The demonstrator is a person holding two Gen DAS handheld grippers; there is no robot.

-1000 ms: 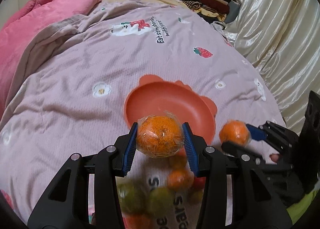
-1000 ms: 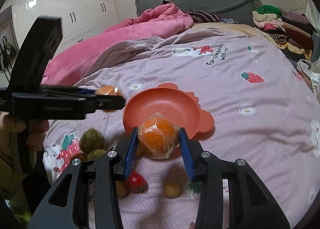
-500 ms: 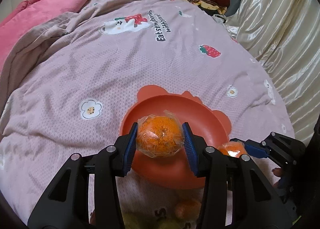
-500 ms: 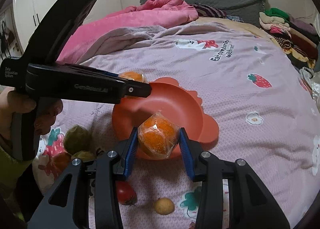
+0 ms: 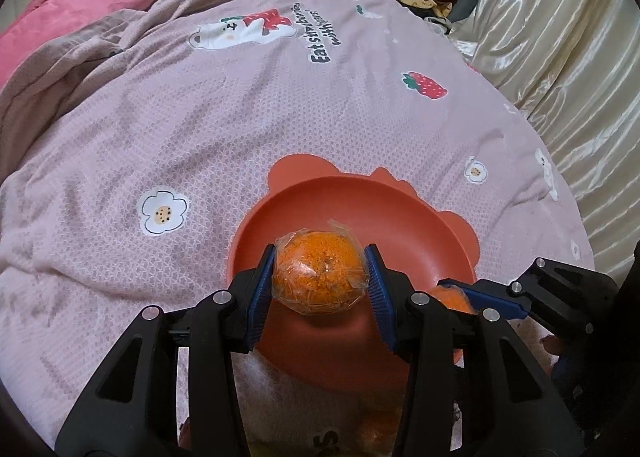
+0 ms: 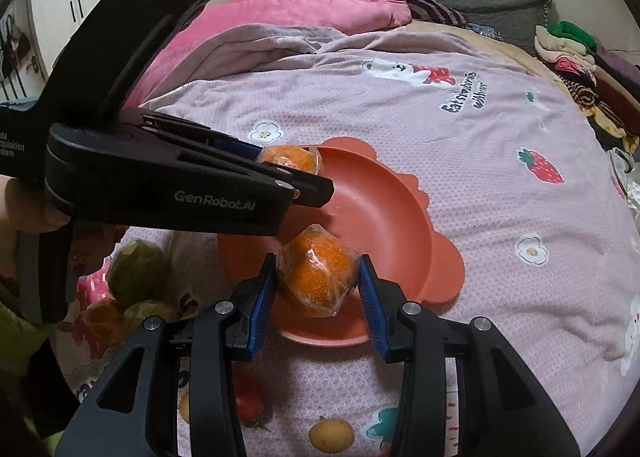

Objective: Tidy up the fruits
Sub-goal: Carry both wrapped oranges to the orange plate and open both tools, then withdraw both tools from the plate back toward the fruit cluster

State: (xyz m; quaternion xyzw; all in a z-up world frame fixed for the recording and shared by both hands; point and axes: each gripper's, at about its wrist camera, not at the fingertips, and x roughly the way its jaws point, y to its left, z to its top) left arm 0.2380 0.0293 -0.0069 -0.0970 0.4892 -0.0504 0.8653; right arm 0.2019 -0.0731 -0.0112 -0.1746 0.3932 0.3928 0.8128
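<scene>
Left wrist view: each hand-held gripper clenched on its own wrapped orange above the red bowl.

The left hand-held gripper reads "GenRobot.AI"; the bedspread reads "Eat strawberries with bears".
</scene>
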